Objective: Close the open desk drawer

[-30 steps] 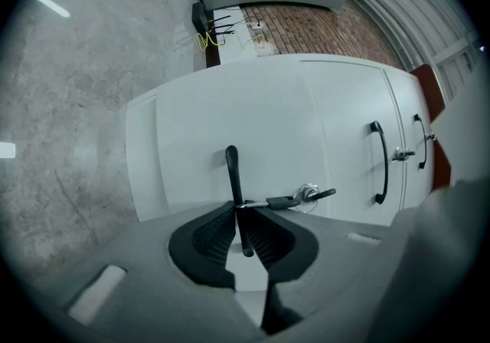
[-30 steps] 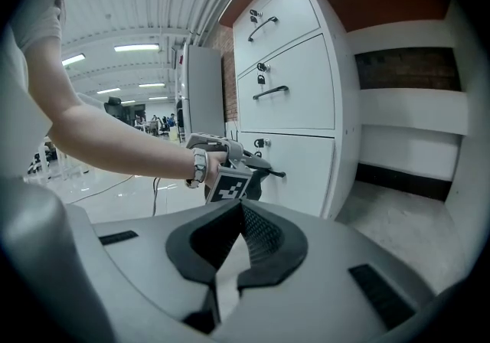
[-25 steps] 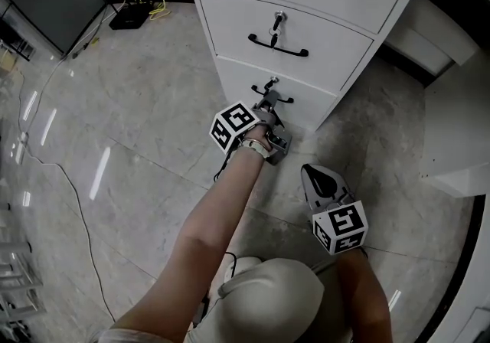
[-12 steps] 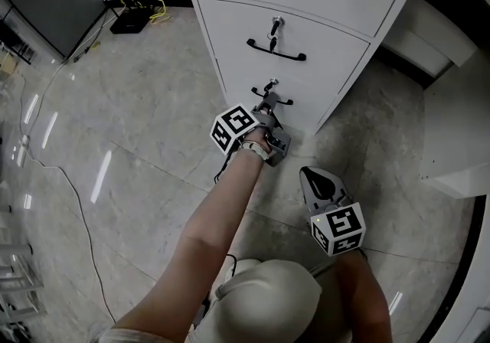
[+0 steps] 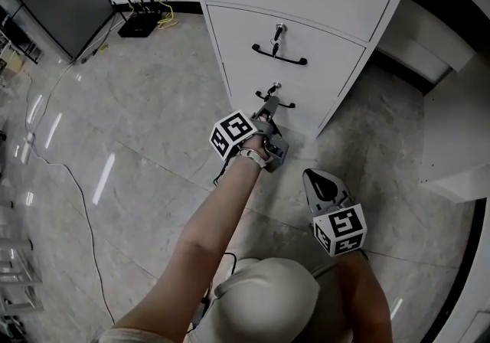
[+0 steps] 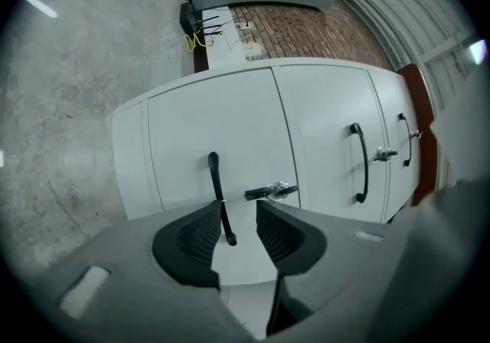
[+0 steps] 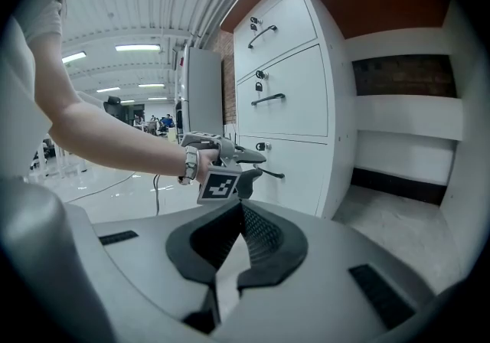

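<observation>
Lower right in the head view, the right gripper (image 5: 311, 176) hangs closed and empty. Higher up at centre, the left gripper (image 5: 269, 106) has jaws just opened, loose around the black handle (image 6: 217, 184) of the bottom drawer (image 5: 306, 108), which sits flush in the white cabinet (image 5: 344, 4)

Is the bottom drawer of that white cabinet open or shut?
Shut. The bottom drawer lies flush with the middle drawer above it, and no gap shows around its front.
</observation>
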A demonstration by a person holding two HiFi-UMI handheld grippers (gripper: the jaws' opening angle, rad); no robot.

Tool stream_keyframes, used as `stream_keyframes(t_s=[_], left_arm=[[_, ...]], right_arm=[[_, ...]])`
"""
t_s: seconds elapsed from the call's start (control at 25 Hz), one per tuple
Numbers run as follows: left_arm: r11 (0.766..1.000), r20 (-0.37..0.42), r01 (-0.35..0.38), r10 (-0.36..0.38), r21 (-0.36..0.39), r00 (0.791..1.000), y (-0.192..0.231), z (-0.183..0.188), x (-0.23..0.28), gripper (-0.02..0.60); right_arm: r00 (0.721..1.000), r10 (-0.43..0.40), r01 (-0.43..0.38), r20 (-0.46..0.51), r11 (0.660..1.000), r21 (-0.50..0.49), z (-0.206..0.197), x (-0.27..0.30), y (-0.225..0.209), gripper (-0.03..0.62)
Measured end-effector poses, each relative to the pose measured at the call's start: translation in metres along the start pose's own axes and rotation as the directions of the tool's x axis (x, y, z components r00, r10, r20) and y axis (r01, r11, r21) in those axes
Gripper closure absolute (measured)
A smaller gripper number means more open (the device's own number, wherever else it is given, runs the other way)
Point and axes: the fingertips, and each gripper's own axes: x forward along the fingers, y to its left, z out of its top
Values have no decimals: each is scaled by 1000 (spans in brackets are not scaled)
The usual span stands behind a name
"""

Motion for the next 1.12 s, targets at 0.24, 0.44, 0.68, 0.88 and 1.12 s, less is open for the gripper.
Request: stream_keyframes(t_s=[0.24, 0.44, 0.68, 0.88, 1.12], left_arm=[[992, -21, 8, -6, 125, 1000, -20, -1, -28, 454], [985, -33, 21, -16, 173, 999, -42, -4, -51, 454], [981, -46, 24, -16, 191, 999, -63, -8, -76, 454], [973, -52, 59, -48, 221, 997, -89, -13, -95, 456], [946, -65, 93, -76, 312, 995, -131, -16, -114, 549]], right_arm=[[1000, -2, 3, 18, 1000, -16, 4, -7, 2, 583], [999, -27, 27, 45, 1000, -8, 11, -18, 1, 583], [998, -26, 30, 56, 997, -66, 28, -34, 7, 583], [995, -16, 26, 97, 994, -107, 63, -51, 9, 583], [986, -16, 37, 168, 992, -124, 113, -72, 7, 583]])
